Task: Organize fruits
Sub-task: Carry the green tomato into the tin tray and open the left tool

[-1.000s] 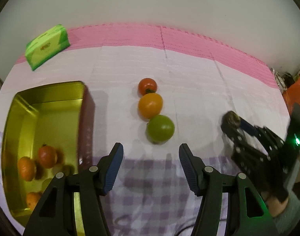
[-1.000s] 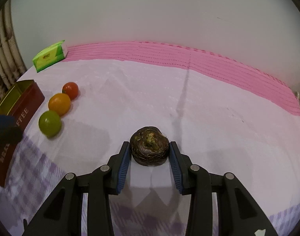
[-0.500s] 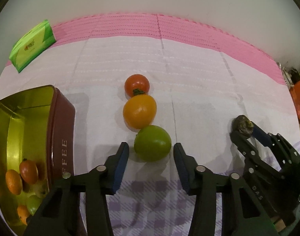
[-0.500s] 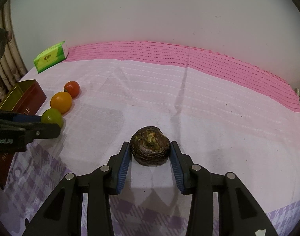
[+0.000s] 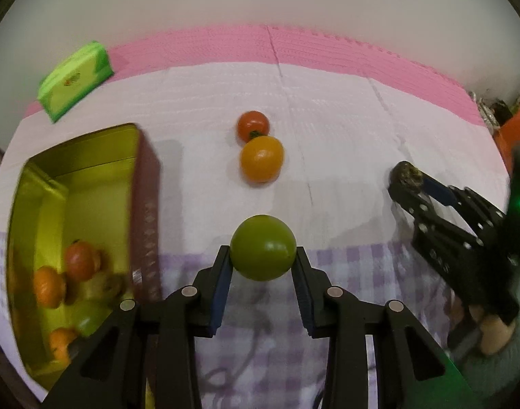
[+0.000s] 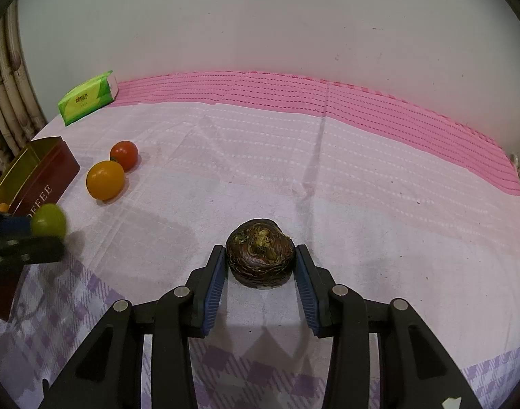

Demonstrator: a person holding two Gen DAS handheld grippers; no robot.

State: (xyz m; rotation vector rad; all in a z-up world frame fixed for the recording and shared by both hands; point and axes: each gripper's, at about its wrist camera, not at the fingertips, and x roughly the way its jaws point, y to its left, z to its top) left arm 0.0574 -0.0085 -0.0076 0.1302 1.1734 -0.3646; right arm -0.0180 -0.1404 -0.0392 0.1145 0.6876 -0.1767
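My left gripper (image 5: 262,266) is shut on a green tomato (image 5: 262,247) and holds it above the cloth; the tomato also shows in the right wrist view (image 6: 48,220). An orange tomato (image 5: 261,158) and a red tomato (image 5: 253,125) lie touching on the cloth beyond it. My right gripper (image 6: 260,266) is shut on a dark brown round fruit (image 6: 260,251); it shows at the right of the left wrist view (image 5: 404,173). A gold-lined coffee tin (image 5: 130,156) at the left holds several small orange, red and green fruits.
A green tissue pack (image 5: 74,80) lies at the far left near the wall. A pink mat strip (image 6: 328,99) runs along the back of the table. The near part is covered by purple checked cloth (image 6: 89,293). Orange clutter (image 5: 512,126) sits at the far right edge.
My left gripper closed on the green tomato and lifted it back, away from the orange and red tomatoes. The right gripper kept holding the brown fruit in place.
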